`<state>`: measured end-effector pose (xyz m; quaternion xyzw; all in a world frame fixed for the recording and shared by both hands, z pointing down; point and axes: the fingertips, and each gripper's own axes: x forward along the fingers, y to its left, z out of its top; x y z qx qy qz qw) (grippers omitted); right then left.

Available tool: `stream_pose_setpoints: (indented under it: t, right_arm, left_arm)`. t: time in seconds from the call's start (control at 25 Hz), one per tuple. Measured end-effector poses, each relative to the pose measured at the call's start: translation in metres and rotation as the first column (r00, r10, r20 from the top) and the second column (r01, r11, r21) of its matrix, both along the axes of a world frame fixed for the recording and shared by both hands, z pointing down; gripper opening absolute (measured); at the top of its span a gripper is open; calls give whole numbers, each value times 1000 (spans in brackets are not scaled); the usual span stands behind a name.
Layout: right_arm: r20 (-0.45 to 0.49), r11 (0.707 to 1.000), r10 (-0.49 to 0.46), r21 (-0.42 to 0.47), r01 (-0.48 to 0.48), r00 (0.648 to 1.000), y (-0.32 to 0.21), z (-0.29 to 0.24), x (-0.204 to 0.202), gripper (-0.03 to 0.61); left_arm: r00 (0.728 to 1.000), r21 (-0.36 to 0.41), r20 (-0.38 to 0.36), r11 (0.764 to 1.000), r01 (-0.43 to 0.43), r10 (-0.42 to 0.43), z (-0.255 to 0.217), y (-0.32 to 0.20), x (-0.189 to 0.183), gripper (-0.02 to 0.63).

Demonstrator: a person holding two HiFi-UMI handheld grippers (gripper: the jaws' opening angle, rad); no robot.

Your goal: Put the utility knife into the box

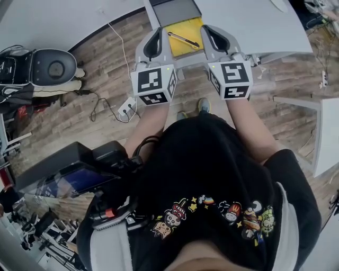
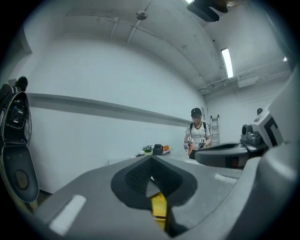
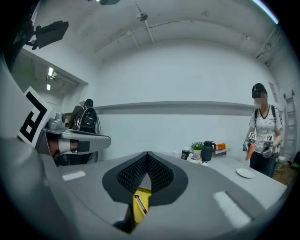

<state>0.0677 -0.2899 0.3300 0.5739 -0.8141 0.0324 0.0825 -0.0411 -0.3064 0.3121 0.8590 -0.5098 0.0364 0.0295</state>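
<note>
The utility knife (image 1: 184, 40), yellow and black, lies slantwise on a yellow mat (image 1: 180, 50) at the near edge of the white table (image 1: 254, 21). A grey box (image 1: 175, 10) stands just beyond the mat. My left gripper (image 1: 159, 30) hovers at the mat's left side and my right gripper (image 1: 210, 29) at its right side, both level and side by side. In the left gripper view the jaws of the gripper (image 2: 151, 158) meet, with only the mat (image 2: 158, 206) showing below. The right gripper (image 3: 147, 154) is also shut and empty, and the knife (image 3: 139, 205) shows under it.
A dark device (image 1: 53, 66) sits on the wooden floor at left, with a power strip (image 1: 126, 107) and cables nearby. Another white table (image 1: 326, 132) stands at right. Far off are a person (image 3: 265, 133), a kettle (image 3: 206, 151) and a plate (image 3: 244, 173).
</note>
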Motion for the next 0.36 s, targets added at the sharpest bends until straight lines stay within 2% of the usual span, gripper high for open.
stream_pose_setpoints:
  t: [0.2, 0.36]
  right_arm:
    - [-10, 1000, 10, 15, -10, 1000, 19, 2, -21, 23]
    - [-5, 1000, 1, 13, -1, 1000, 27, 6, -29, 23]
  left_arm:
    - [1000, 9, -5, 1000, -1, 1, 4, 21, -24, 0]
    - [1000, 3, -3, 1000, -3, 3, 7, 29, -29, 0]
